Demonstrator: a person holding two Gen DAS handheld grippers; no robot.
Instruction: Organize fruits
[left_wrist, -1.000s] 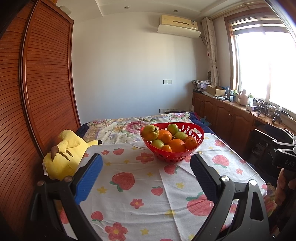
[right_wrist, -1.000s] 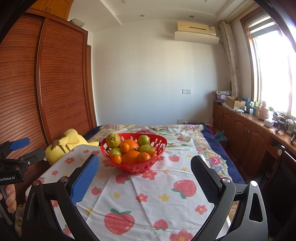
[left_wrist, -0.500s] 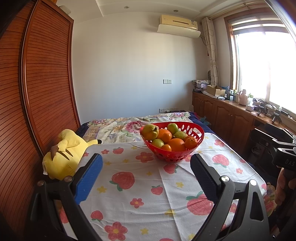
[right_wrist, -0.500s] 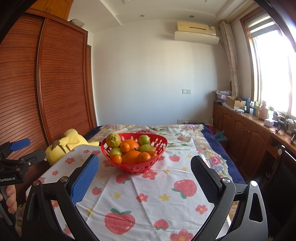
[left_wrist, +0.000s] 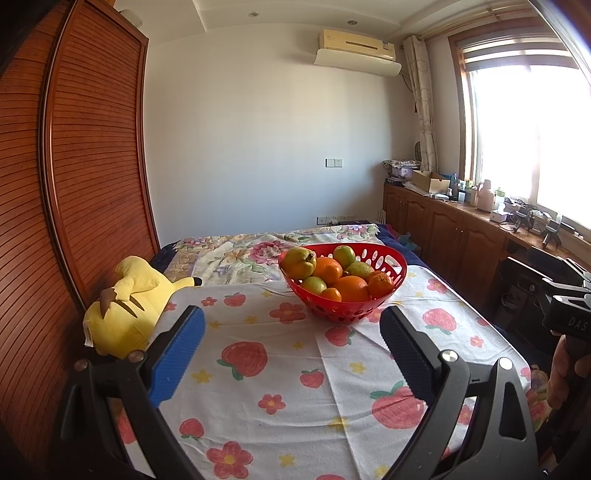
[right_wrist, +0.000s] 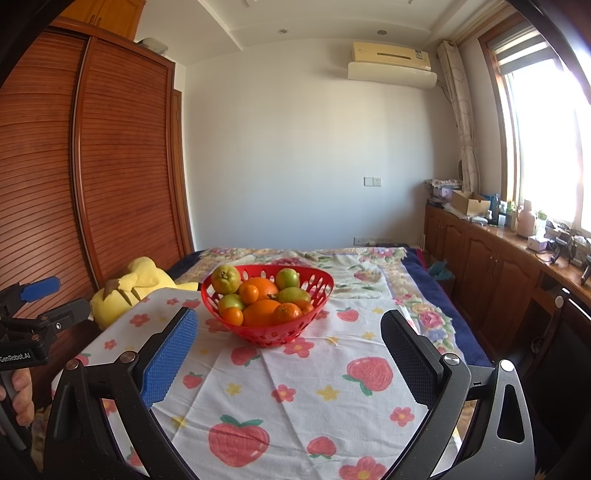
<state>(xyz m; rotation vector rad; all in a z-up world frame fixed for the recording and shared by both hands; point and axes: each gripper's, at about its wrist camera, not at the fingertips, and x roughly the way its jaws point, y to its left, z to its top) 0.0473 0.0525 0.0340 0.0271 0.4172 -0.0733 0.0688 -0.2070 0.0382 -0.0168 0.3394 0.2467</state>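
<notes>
Strawberry-print cloth covers your bench (left_wrist: 258, 387), the yellow plush toy (left_wrist: 125, 306) at its left edge.
Your left gripper (left_wrist: 291, 332) and right gripper (right_wrist: 288, 336) hang back with jaws spread and empty, aimed at the red perforated plastic basket (right_wrist: 267, 334), which keeps all the oranges and green fruits (right_wrist: 260, 312) heaped together.

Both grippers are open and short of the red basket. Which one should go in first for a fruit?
Probably the right gripper: the red basket sits nearly centred between its fingers. From the left gripper the basket lies off toward the right finger.
</notes>
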